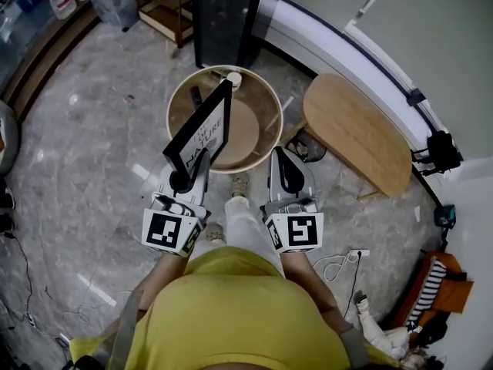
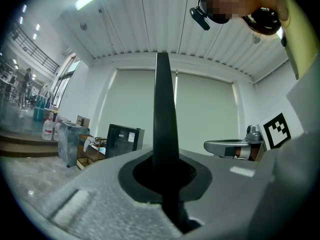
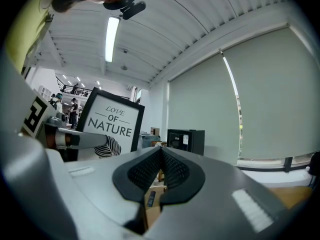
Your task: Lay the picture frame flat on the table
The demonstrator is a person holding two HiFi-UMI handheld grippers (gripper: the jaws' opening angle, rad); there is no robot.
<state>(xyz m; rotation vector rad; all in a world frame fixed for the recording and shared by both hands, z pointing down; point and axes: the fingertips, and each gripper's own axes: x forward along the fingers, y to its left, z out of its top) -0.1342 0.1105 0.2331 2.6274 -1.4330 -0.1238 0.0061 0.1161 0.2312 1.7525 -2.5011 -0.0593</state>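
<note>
Nothing is laid flat yet: the left gripper [image 1: 183, 179], jaws clamped on the picture frame [image 1: 202, 133], holds it upright over the round worktop's [image 1: 272, 102] near-left edge, the right gripper [image 1: 280, 160] beside it with jaws together, empty.

Black picture frame [image 1: 202, 132] upright, edge gripped, above round table [image 1: 269, 108].

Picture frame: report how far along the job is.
Done: the left gripper is clamped on the black-bordered picture frame, its edge between the fingers. In hand: the frame is held on edge over the round wooden table. Left: lower it and lay it flat. The right gripper is shut, empty.
</note>
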